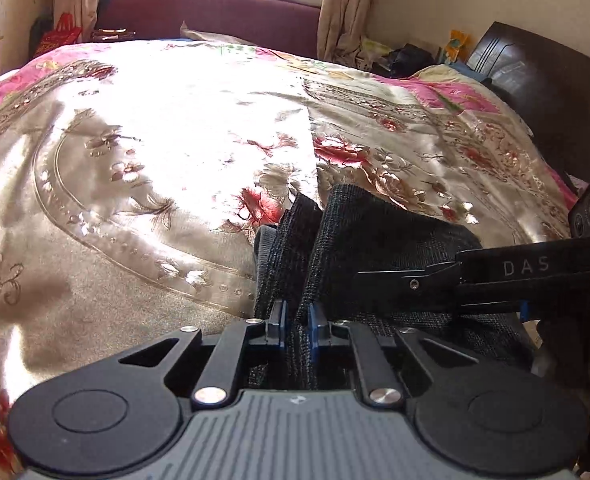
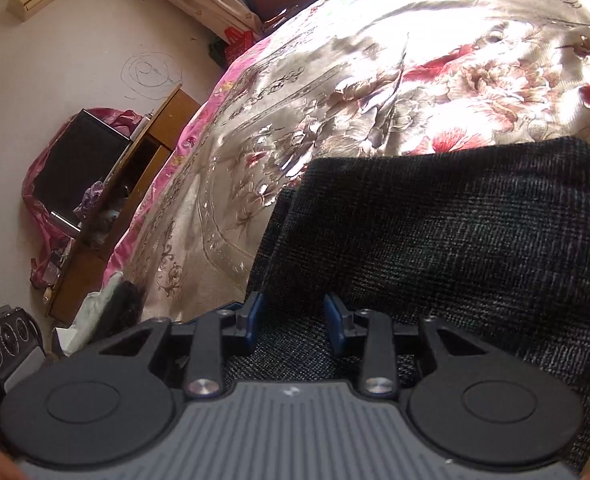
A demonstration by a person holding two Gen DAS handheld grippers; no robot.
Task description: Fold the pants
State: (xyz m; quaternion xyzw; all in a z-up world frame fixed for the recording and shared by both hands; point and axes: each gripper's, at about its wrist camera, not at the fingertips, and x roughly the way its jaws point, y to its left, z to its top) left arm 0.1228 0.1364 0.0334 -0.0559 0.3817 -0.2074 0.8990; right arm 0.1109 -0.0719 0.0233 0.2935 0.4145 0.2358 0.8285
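Dark charcoal woven pants (image 1: 379, 236) lie bunched near the front edge of a bed covered by a shiny cream satin bedspread with red and pink flowers (image 1: 143, 168), and both tools have hold of them for what looks like the start of a fold. The left gripper (image 1: 297, 318) has its blue pads pressed together on a narrow ridge of the dark cloth, which stands up between them and runs on in two raised folds toward the middle of the bed; pinching a gathered ridge rather than a flat layer probably lets it take several thicknesses at once, so the edge lifts as one piece. In the left wrist view the right gripper (image 1: 379, 280) comes in from the side, its black fingers lying across the cloth just beside the left one, which suggests the two are meant to carry the same edge together and keep it straight. From its own camera, the right gripper (image 2: 293, 320) shows its blue pads standing partly apart with dark fabric filling the gap between and below them; the pads seem to bear on the cloth at either side, so it appears to be pinching a thicker bundle, though the contact itself is hard to confirm. Beyond it the pants spread wide and fairly flat over the bedspread, an arrangement that would let the held edge be drawn over the rest. A wooden bedside cabinet (image 2: 135, 184) stands well apart, beside the bed.
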